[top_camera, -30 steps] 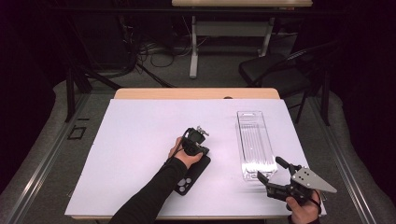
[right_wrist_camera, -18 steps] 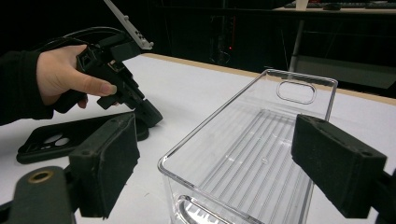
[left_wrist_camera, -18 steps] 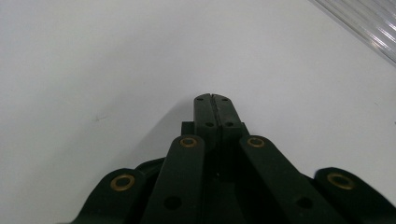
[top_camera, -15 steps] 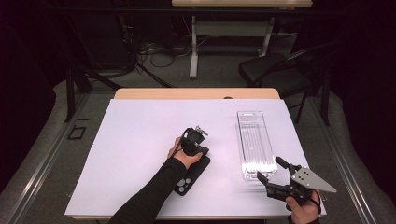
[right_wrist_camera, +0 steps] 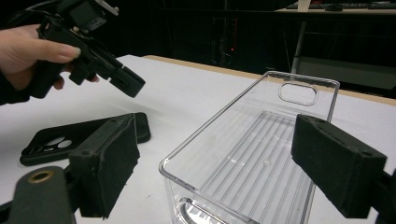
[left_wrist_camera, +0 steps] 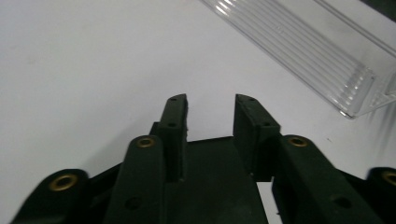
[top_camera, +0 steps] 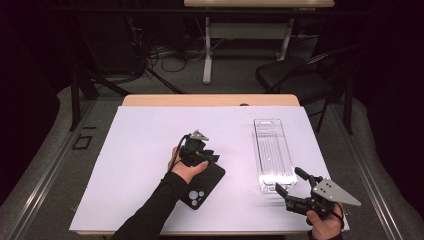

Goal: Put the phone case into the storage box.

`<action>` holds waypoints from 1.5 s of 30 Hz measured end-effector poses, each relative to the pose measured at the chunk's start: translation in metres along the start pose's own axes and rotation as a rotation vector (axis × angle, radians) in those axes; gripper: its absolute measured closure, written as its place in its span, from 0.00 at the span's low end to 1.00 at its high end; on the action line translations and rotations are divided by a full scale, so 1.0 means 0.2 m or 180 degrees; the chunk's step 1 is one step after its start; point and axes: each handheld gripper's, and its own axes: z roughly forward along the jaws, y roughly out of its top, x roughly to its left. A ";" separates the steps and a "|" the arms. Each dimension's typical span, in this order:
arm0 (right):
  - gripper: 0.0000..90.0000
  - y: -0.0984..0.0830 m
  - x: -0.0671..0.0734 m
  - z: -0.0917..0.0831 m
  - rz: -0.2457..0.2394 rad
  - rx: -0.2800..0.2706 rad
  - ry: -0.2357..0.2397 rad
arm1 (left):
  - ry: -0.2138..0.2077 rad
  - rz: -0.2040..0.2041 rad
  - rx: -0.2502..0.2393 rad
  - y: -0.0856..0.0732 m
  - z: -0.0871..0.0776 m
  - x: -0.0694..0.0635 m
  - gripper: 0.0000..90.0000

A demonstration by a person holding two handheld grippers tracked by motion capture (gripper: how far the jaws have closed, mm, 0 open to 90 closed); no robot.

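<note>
Hovering over phone case: left hand-held gripper, part-open, empty.

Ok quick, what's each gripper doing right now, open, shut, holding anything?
Left gripper: jaws just been opening, nothing between them, lifted off the black phone case.
Right gripper: open wide at the clear tray's near end, holding nothing.

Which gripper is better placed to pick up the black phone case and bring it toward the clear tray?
Left, probably. The left gripper hovers open just above the phone case, while the right gripper stands at the clear tray.
</note>
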 end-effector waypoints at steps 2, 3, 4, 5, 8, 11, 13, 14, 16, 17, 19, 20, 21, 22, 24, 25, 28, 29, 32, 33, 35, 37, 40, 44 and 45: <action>0.16 0.00 0.00 0.00 0.0000 -0.0015 0.0002 | -0.0036 -0.0019 -0.0080 -0.01 -0.04 0.00 0.62; 0.16 0.00 0.00 0.00 0.0006 -0.0014 0.0005 | -0.0062 -0.0046 -0.0128 -0.02 -0.06 0.00 0.60; 0.16 0.00 0.00 0.00 0.0007 -0.0016 0.0006 | -0.0105 -0.0044 -0.0196 -0.03 -0.08 0.01 0.58; 0.16 0.00 0.00 0.00 0.0015 -0.0037 0.0005 | -0.0146 -0.0048 -0.0231 -0.03 -0.11 0.01 0.58; 0.16 0.00 0.01 0.00 0.0020 -0.0016 0.0012 | -0.0142 -0.0034 -0.0357 -0.06 -0.18 0.01 0.54; 0.16 0.00 0.01 -0.01 0.0014 -0.0040 0.0011 | -0.0144 -0.0037 -0.0419 -0.10 -0.24 0.02 0.48; 0.16 0.01 0.02 0.00 0.0007 -0.0043 0.0030 | -0.0056 -0.0041 -0.0427 -0.14 -0.27 0.03 0.43; 0.16 0.01 0.02 0.00 -0.0001 -0.0040 0.0034 | -0.0039 -0.0071 -0.0436 -0.15 -0.28 0.03 0.38; 0.16 0.01 0.03 0.00 -0.0013 -0.0036 0.0036 | -0.0015 -0.0100 -0.0404 -0.19 -0.30 0.04 0.34; 0.16 0.01 0.03 0.00 -0.0023 -0.0036 0.0037 | 0.0036 -0.0092 -0.0389 -0.20 -0.32 0.05 0.34; 0.16 0.00 0.03 0.01 -0.0018 -0.0037 0.0046 | 0.0096 -0.0135 -0.0371 -0.22 -0.33 0.05 0.31; 0.16 0.00 0.03 0.01 -0.0008 -0.0021 0.0048 | 0.0091 -0.0128 -0.0345 -0.22 -0.34 0.06 0.31; 0.16 0.00 0.02 0.01 -0.0013 0.0001 0.0052 | 0.0128 -0.0147 -0.0371 -0.23 -0.36 0.06 0.29; 0.16 0.00 0.02 0.01 -0.0020 0.0005 0.0047 | 0.0162 -0.0135 -0.0373 -0.24 -0.37 0.06 0.28; 0.16 0.00 0.02 0.01 -0.0033 -0.0009 0.0031 | 0.0175 -0.0146 -0.0397 -0.25 -0.39 0.06 0.27; 0.16 0.00 0.02 0.01 -0.0033 -0.0009 0.0031 | 0.0175 -0.0146 -0.0397 -0.25 -0.39 0.06 0.24; 0.16 -0.01 0.01 0.00 -0.0014 -0.0005 0.0016 | 0.0147 -0.0161 -0.0427 -0.27 -0.43 0.07 0.23; 0.16 -0.01 0.01 0.01 -0.0017 -0.0001 0.0016 | 0.0144 -0.0163 -0.0444 -0.28 -0.43 0.07 0.22; 0.16 -0.01 0.01 0.01 -0.0025 0.0008 0.0016 | 0.0154 -0.0176 -0.0432 -0.29 -0.45 0.08 0.21; 0.16 -0.01 0.01 0.01 -0.0024 0.0020 0.0017 | 0.0149 -0.0185 -0.0423 -0.29 -0.46 0.08 0.19; 0.16 -0.01 0.01 0.01 -0.0040 0.0020 0.0016 | 0.0125 -0.0221 -0.0400 -0.30 -0.47 0.09 0.18; 0.16 -0.01 0.02 0.00 -0.0047 0.0017 0.0012 | 0.0148 -0.0255 -0.0426 -0.30 -0.48 0.08 0.17; 0.16 0.00 0.03 -0.01 -0.0063 -0.0019 0.0010 | 0.0103 -0.0240 -0.0433 -0.29 -0.49 0.07 0.17; 0.16 0.00 0.03 -0.01 -0.0071 -0.0027 0.0019 | 0.0107 -0.0208 -0.0410 -0.29 -0.50 0.04 0.11; 0.16 0.00 0.03 -0.01 -0.0069 -0.0032 0.0027 | 0.0098 -0.0195 -0.0407 -0.29 -0.50 0.04 0.11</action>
